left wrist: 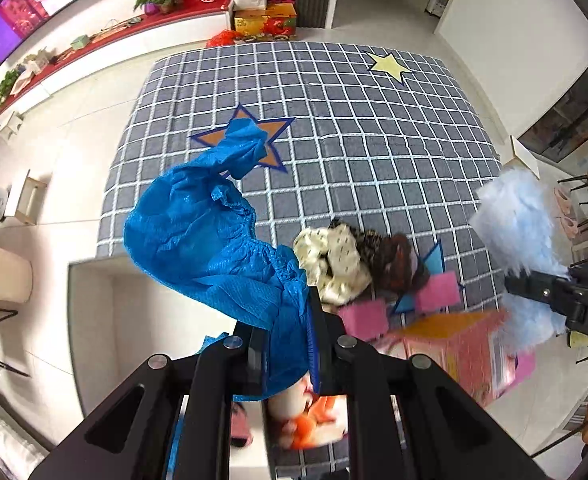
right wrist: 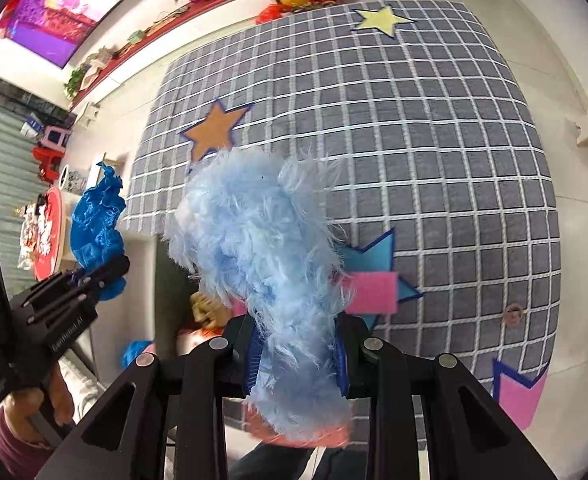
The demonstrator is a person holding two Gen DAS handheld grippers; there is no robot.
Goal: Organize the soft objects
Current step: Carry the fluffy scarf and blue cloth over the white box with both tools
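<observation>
— What are you holding?
— My left hand-held gripper (left wrist: 289,344) clamps a limp blue cover (left wrist: 209,240); my right hand-held gripper (right wrist: 298,360) pinches light fluffy fur (right wrist: 253,240). Both dangle forward; I grip bunched folds.

The left gripper (left wrist: 283,320) is pointing steeply downward, its two black fingers pinching together on a blue crinkled cloth (left wrist: 205,232) that is bunching out ahead of the fingertips. The right gripper (right wrist: 298,356) is also aiming steeply down, its blue-padded fingers (right wrist: 252,360) clamping a pale blue fluffy piece (right wrist: 261,248) that is standing up in front of the tips and hanging below them. In the right wrist view the left gripper is showing off to the left side, and a hand (right wrist: 33,404) is gripping its black handle from beneath, with a dark red sleeve (right wrist: 11,446) below it.
</observation>
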